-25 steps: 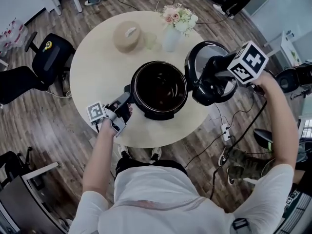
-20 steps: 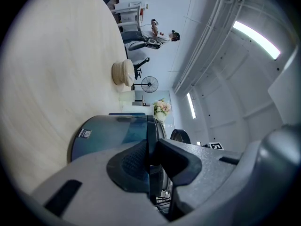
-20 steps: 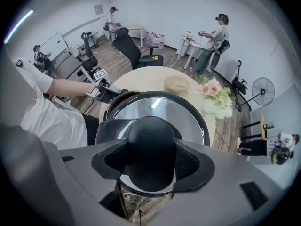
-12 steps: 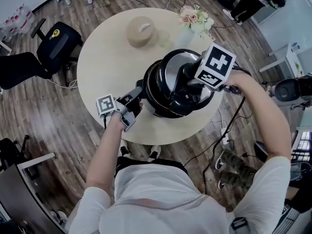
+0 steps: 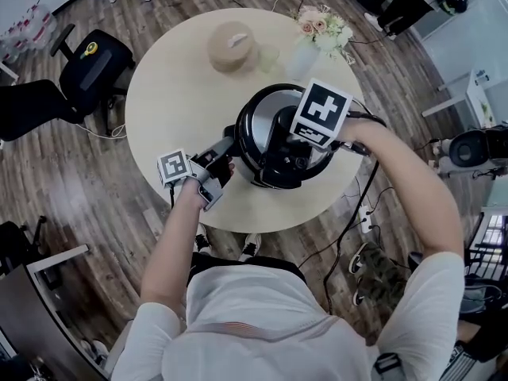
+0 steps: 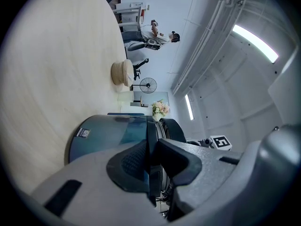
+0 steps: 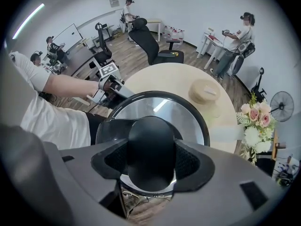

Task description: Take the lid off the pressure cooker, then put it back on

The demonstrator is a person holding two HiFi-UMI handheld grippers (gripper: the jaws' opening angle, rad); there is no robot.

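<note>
The lid (image 7: 164, 108) sits on top of the pressure cooker (image 6: 106, 134) on the round table (image 5: 171, 86). It looks seated, though I can't see the seam. My right gripper (image 7: 151, 160) clamps its black knob (image 7: 151, 140) from above. My left gripper (image 6: 151, 166), jaws narrow, pinches the cooker's side handle (image 6: 151, 192).

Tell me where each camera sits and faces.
Head view: on the person's head, looking steeply down at the table; both forearms show.
Left gripper view: on the left gripper, looking level along jaws clamping the cooker handle.
Right gripper view: on the right gripper, looking down at the gripped lid knob; left forearm shows.
Both gripper views show the flowers.
</note>
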